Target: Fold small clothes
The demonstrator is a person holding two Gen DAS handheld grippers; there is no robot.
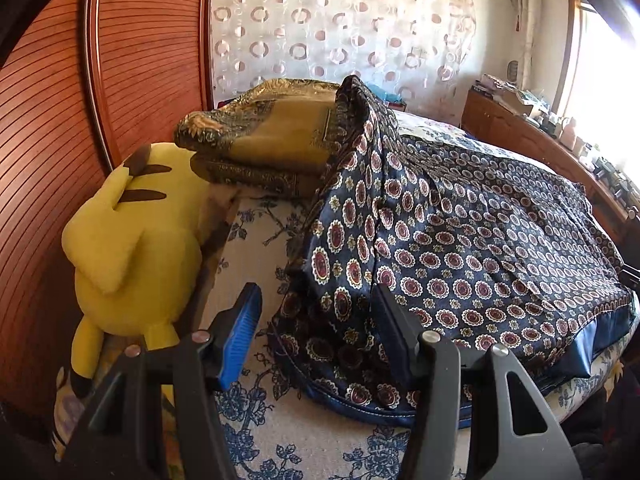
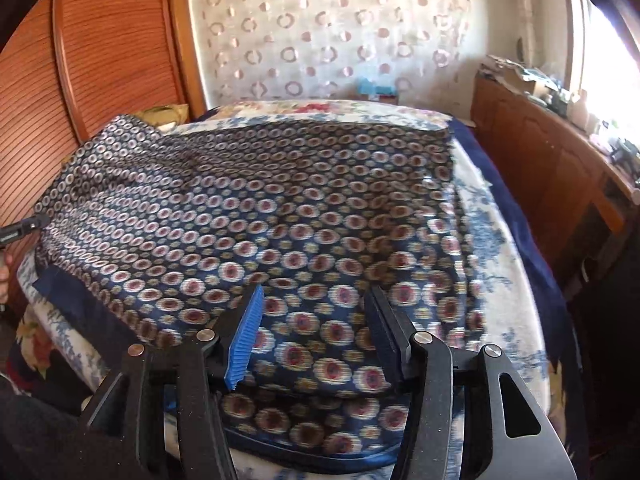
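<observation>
A navy satin garment (image 1: 460, 248) with red-and-white medallions lies spread on the bed; its far left part drapes up over a stack of cloths. It also fills the right wrist view (image 2: 260, 208). My left gripper (image 1: 316, 320) is open, its jaws wide apart over the garment's near left corner, holding nothing. My right gripper (image 2: 314, 322) is open over the garment's near edge, where a fold lies underneath. The tip of the left gripper shows at the left edge of the right wrist view (image 2: 24, 228).
The bed has a white sheet with blue flowers (image 1: 280, 432). A yellow plush toy (image 1: 128, 248) lies at the left by a wooden slatted headboard (image 1: 48, 140). Folded olive-gold cloths (image 1: 264, 136) are stacked behind. A wooden cabinet (image 2: 552, 168) with clutter runs along the right.
</observation>
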